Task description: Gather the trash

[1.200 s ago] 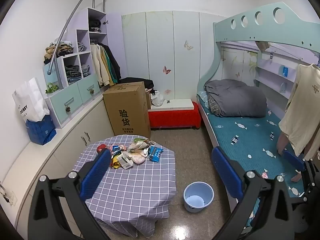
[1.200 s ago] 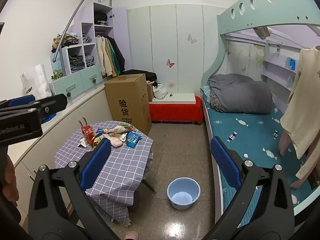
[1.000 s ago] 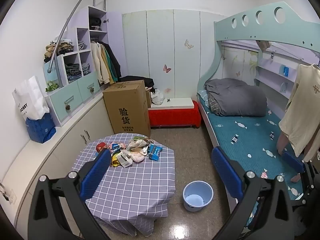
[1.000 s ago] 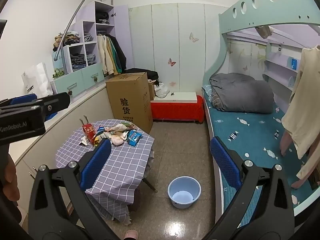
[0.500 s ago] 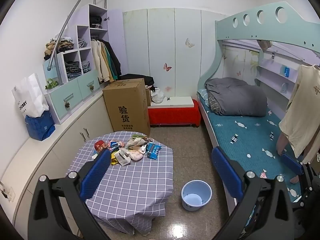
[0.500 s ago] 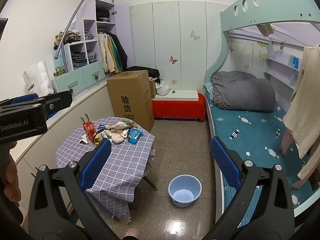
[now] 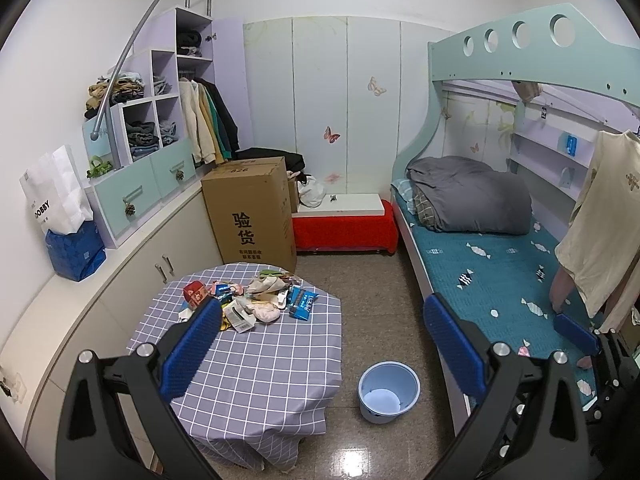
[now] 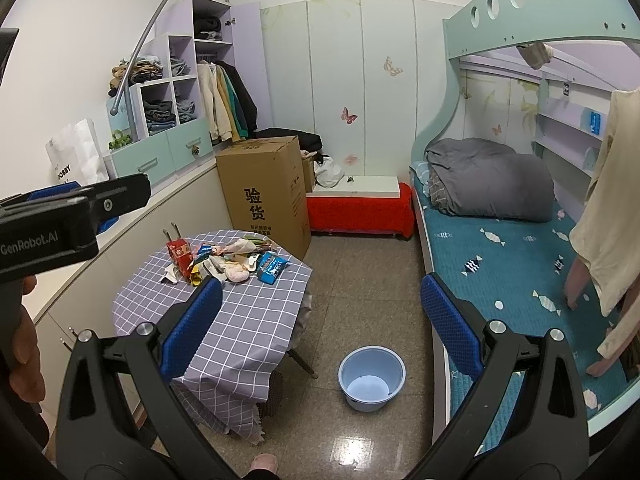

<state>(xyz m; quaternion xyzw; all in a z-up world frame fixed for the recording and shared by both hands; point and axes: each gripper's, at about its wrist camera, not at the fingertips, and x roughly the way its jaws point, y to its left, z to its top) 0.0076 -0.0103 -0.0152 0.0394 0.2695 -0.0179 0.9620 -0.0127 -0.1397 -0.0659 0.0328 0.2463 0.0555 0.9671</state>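
Both grippers hang high over the room, and neither touches anything. The left gripper (image 7: 322, 322) has its jaws spread wide and empty; the right gripper (image 8: 320, 306) is likewise wide open with nothing between its blue pads (image 8: 192, 320).

The trash (image 7: 250, 298) lies in a loose heap on the far half of a small table (image 7: 256, 364) covered with a checked grey cloth. The heap's long axis runs left to right across the table. At its left end stands a red carton (image 7: 195, 293); at its right end a blue packet (image 7: 302, 302) lies flat, its long side running from near to far. Crumpled paper and wrappers fill the middle.

A pale blue bucket (image 7: 389, 391) stands upright on the floor, mouth up, just right of the table's near edge and well apart from the heap. A tall cardboard box (image 7: 252, 216) stands beyond the table. A bed (image 7: 496, 264) runs along the right.

In the right wrist view, the left tool's black body (image 8: 52, 224) shows at far left, with a hand (image 8: 22, 344) beneath it.
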